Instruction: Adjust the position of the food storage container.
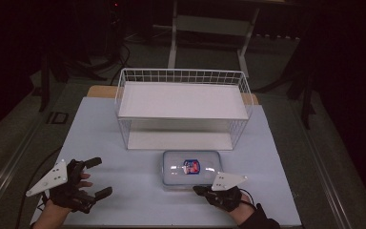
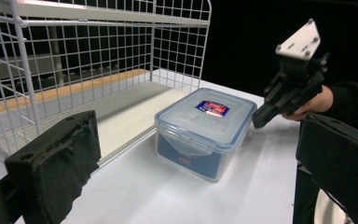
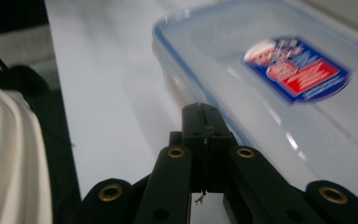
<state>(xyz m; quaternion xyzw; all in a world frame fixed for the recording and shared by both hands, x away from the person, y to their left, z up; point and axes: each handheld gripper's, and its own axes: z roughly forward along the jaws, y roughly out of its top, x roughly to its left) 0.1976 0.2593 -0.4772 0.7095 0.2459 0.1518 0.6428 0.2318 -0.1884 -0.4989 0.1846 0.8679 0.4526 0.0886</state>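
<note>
The pale tabletop (image 1: 124, 200) carries everything here, and the biggest thing on it is a white wire rack (image 1: 182, 107) with two flat shelves, standing toward the far side with its open front facing the person. Just in front of the rack's lower shelf, close to it though whether they touch is hard to say, sits a clear plastic box (image 1: 190, 168) with a blue-edged snap lid and a red and blue label (image 1: 191, 166) in the middle of the lid; the box lies flat and its lid is on. The left gripper (image 1: 93, 177) is held well to the left of the box, above the near part of the tabletop, with its jaws spread wide apart and nothing between them; in the left gripper view they frame the box (image 2: 204, 131) and the rack (image 2: 88, 70) beyond. The right gripper (image 1: 199, 190) is at the near right corner of the box, its jaws pressed together, their tip just at the lid's edge (image 3: 200, 93); the right gripper view is blurred, so contact is uncertain.
</note>
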